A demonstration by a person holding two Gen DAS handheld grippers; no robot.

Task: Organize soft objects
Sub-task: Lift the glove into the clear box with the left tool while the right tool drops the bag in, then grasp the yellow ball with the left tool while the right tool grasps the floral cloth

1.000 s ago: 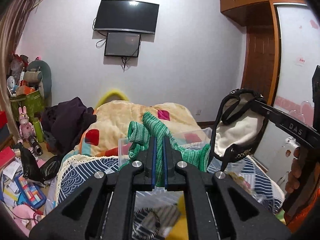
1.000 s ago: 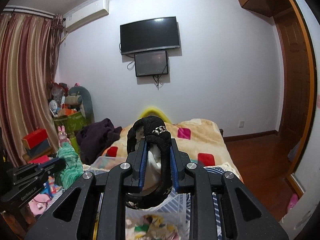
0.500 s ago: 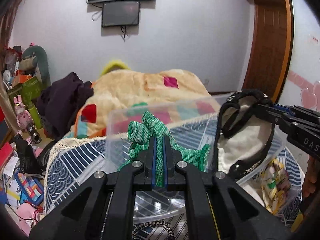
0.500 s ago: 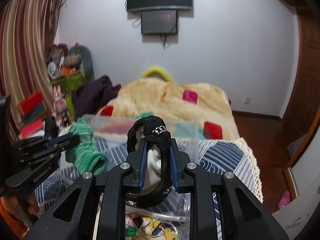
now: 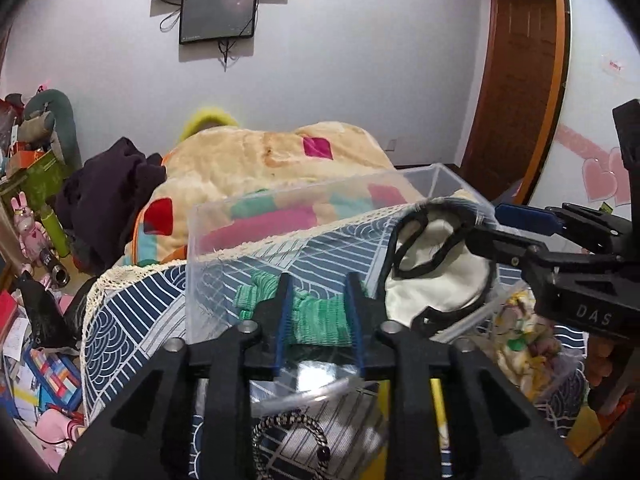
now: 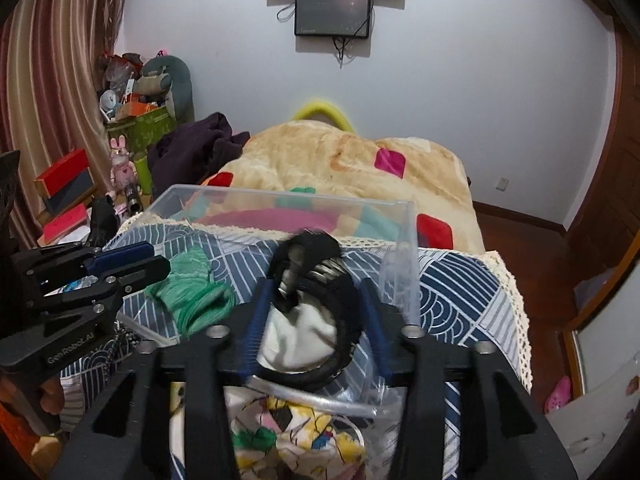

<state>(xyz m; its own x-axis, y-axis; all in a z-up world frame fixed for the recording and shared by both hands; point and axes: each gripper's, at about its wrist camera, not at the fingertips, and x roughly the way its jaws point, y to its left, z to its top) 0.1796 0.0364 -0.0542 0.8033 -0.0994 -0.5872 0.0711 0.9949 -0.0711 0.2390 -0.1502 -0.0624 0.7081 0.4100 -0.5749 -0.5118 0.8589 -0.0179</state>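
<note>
A clear plastic bin (image 5: 304,196) (image 6: 280,196) stands on the blue patterned bedspread. My left gripper (image 5: 319,280) is open over it, and a green knitted sock (image 5: 316,316) (image 6: 192,296) lies loose in the bin between and below its fingers. My right gripper (image 6: 316,280) is open too, and a black and white cloth item (image 6: 316,320) (image 5: 436,280) sits between its spread fingers, dropping into the bin. The right gripper shows at the right of the left wrist view (image 5: 520,224). The left gripper shows at the left of the right wrist view (image 6: 120,260).
A beige blanket (image 5: 272,152) with coloured squares covers the bed behind the bin. A dark purple garment (image 5: 108,196) lies at its left. Colourful cloth (image 6: 304,436) and a beaded black ring (image 5: 288,440) lie near me. Toys and boxes (image 5: 32,216) crowd the floor at left.
Both grippers have tilted down over the bin and opened. The green sock has dropped from the left gripper into the bin. The black and white item has come loose from the right gripper.
</note>
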